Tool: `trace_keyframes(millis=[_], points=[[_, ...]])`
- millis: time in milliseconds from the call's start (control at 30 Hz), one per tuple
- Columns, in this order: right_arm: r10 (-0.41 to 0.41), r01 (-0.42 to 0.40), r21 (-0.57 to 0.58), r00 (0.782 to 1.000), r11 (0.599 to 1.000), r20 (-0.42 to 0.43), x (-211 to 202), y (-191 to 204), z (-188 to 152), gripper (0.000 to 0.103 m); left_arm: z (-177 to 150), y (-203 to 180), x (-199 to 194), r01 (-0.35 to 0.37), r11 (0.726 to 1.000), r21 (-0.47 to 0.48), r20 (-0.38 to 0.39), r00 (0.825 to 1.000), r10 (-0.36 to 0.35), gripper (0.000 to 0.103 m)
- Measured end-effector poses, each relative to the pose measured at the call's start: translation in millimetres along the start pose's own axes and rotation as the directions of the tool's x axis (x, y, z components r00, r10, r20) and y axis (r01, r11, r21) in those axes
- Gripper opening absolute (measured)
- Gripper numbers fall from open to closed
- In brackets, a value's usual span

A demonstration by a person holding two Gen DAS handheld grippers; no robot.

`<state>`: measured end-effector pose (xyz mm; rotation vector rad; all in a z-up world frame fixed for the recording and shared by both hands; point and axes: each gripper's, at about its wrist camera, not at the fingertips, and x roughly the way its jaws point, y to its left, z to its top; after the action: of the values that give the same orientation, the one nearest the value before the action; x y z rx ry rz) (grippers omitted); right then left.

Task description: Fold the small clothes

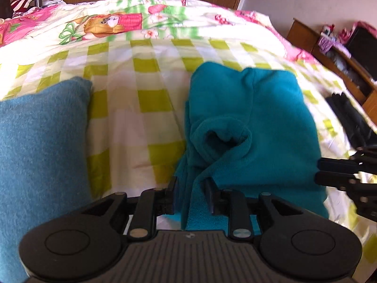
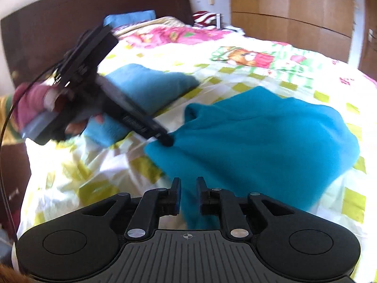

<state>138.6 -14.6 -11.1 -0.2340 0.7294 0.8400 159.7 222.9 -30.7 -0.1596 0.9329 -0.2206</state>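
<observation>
A teal fleece garment (image 1: pixel 259 118) lies bunched on the checked quilt (image 1: pixel 141 70). In the right wrist view it spreads across the middle (image 2: pixel 259 136). My left gripper (image 1: pixel 191 193) sits at its near edge with the jaws slightly apart. A loose fold of teal cloth stands between the fingers without being pinched. From the right wrist view, the left gripper (image 2: pixel 168 140) touches the garment's left corner, held by a hand (image 2: pixel 35 106) in a dark red sleeve. My right gripper (image 2: pixel 189 193) is slightly open over the garment's near edge. Its fingers (image 1: pixel 329 172) lie beside the garment's right side.
A folded grey-blue garment (image 1: pixel 42 141) lies left of the teal one, also visible further back (image 2: pixel 150 87). A black object (image 1: pixel 348 115) rests near the bed's right edge, beside a wooden shelf (image 1: pixel 341 54). A dark headboard (image 2: pixel 70 23) and wooden wardrobe doors (image 2: pixel 294 11) stand behind.
</observation>
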Motion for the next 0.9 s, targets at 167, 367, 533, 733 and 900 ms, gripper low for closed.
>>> trace_keyframes(millis=[167, 367, 533, 733, 900], points=[[-0.218, 0.217, 0.013, 0.975, 0.976, 0.049, 26, -38, 16, 0.017, 14, -15, 9, -0.028, 0.997, 0.076, 0.018, 0.999, 0.027, 0.041], [-0.3, 0.307, -0.076, 0.949, 0.948, 0.098, 74, -78, 58, 0.042, 8, -8, 9, -0.001, 0.999, 0.038, 0.014, 1.0, 0.001, 0.041], [-0.239, 0.248, -0.185, 0.968, 0.951, 0.069, 118, -99, 95, 0.057, 9, -7, 6, 0.014, 0.999, 0.04, 0.023, 1.0, -0.015, 0.04], [-0.173, 0.156, -0.116, 0.972, 0.981, -0.158, 156, -130, 113, 0.009, 5, -2, 6, 0.045, 0.998, 0.049, 0.028, 0.999, -0.047, 0.04], [-0.233, 0.228, -0.053, 0.961, 0.972, -0.147, 144, -145, 112, 0.004, 5, 1, 15, 0.007, 0.997, 0.071, 0.031, 0.999, -0.009, 0.041]])
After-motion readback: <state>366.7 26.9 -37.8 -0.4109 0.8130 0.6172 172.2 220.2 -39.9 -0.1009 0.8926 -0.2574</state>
